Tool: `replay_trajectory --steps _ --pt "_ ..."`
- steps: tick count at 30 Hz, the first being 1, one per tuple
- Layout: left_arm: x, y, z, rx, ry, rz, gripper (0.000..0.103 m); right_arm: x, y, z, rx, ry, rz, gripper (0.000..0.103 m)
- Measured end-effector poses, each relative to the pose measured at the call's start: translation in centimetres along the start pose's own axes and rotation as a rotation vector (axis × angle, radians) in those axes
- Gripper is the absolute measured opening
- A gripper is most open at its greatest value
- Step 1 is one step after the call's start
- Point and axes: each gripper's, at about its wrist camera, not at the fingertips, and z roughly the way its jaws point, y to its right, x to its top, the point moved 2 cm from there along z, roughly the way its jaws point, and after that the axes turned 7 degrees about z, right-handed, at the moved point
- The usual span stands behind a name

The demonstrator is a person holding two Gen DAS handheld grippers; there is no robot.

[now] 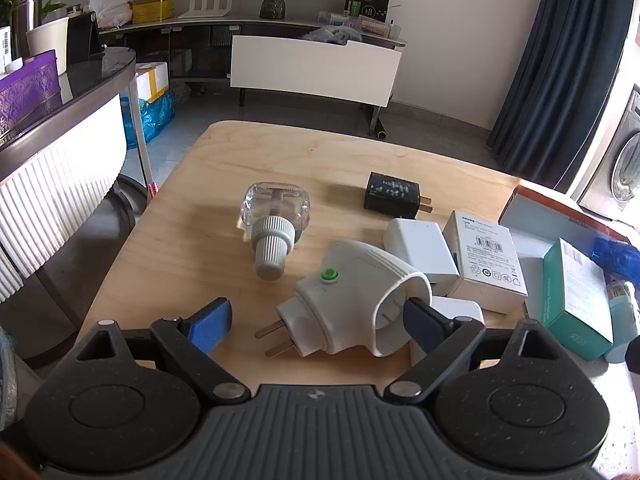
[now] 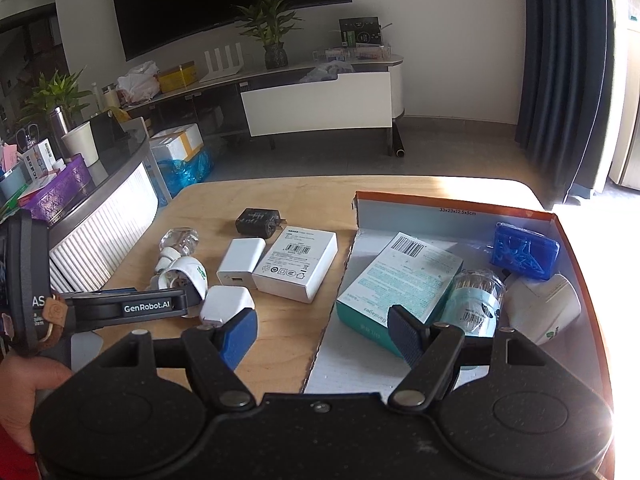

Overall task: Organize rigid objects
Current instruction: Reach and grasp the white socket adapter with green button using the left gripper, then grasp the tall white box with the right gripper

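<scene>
Straddling the white plastic plug-in device with the green button (image 1: 352,304), the left gripper (image 1: 316,320) has its blue-padded fingers (image 1: 208,322) spread wide; the right-side pad reaches into the device's round open mouth, while the left-side pad stands well apart from its body over bare wood. That device lies on its side on the light wooden desk (image 1: 192,248), its two metal prongs pointing toward the gripper.

Taking the device as the landmark: the clear glass bottle with the grey ribbed cap (image 1: 274,220) lies just beyond it to the left, with open desk around it up to the rounded far edge. The black wall charger (image 1: 394,196) sits farther back, near the far edge. The white square charger (image 1: 422,250) and the white cardboard box with a barcode label (image 1: 486,260) lie close on its right, the charger nearly touching its shell. A smaller white adapter (image 2: 226,304) lies just beside it on the near right.

Beyond the white box stands the orange-edged open cardboard box (image 2: 452,204), holding a teal-and-white bandage box (image 2: 400,276), a clear jar of toothpicks (image 2: 476,300), a blue plastic case (image 2: 524,250) and a white rounded device (image 2: 540,304).

The right gripper (image 2: 324,336) hovers over the near wall of that cardboard box, fingers spread and holding nothing, one pad over the desk and the other over the box's contents.
</scene>
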Motion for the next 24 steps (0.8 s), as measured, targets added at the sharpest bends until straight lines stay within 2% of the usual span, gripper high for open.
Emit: replay_trajectory --steps 3,8,10,13,14,17,19,24 --pt "0.0 -0.1 0.3 -0.016 0.0 -0.017 0.094 -0.1 0.1 0.3 -0.001 -0.007 0.001 0.086" --pt "-0.1 0.3 -0.2 -0.063 0.054 0.014 0.094 -0.1 0.5 0.8 -0.01 -0.015 0.011 0.086" --pt "-0.1 0.4 0.2 -0.056 0.054 0.013 0.09 -0.1 0.6 0.9 -0.009 -0.019 0.014 0.086" --pt "-0.2 0.3 0.5 -0.059 0.064 0.029 0.068 -0.2 0.4 1.0 -0.008 -0.021 0.007 0.086" --pt "-0.2 0.2 0.4 -0.076 0.066 0.027 0.054 -0.2 0.5 1.0 -0.009 -0.021 0.007 0.085" --pt "-0.3 0.4 0.2 -0.096 0.071 0.05 0.053 -0.2 0.6 1.1 -0.013 -0.023 0.013 0.085" --pt "-0.6 0.5 -0.1 -0.076 0.082 0.065 0.053 -0.2 0.6 1.2 -0.011 -0.025 0.015 0.086" --pt "-0.8 0.2 -1.8 -0.088 0.103 0.047 0.053 0.0 0.1 1.7 0.013 -0.034 0.006 0.085"
